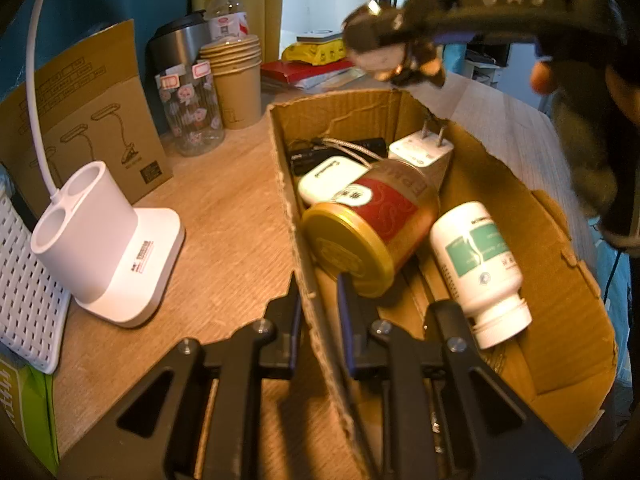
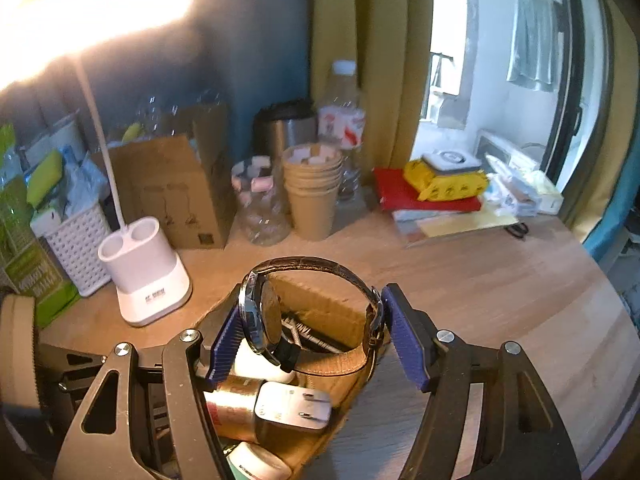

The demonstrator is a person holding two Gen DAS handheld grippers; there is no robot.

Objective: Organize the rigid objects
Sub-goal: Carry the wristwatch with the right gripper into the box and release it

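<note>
My left gripper [image 1: 318, 316] is shut on the near wall of an open cardboard box [image 1: 560, 280], one finger inside and one outside. In the box lie a gold and red tin [image 1: 368, 232], a white bottle [image 1: 480, 268] with a green label, a white plug charger [image 1: 420, 152], a white adapter [image 1: 330, 180] and a black device [image 1: 340, 148]. My right gripper [image 2: 312, 332] is shut on a wristwatch [image 2: 264, 316] with a brown leather strap and hovers above the box [image 2: 320, 304]. From the left wrist, the watch [image 1: 392, 52] is blurred above the box's far corner.
A white lamp base [image 1: 108, 248] stands left of the box, with a white basket [image 1: 24, 280] beside it. Stacked paper cups [image 1: 236, 80], a patterned glass jar [image 1: 192, 112], a steel tumbler and a water bottle line the back. Bare wooden tabletop [image 2: 500, 280] lies right of the box.
</note>
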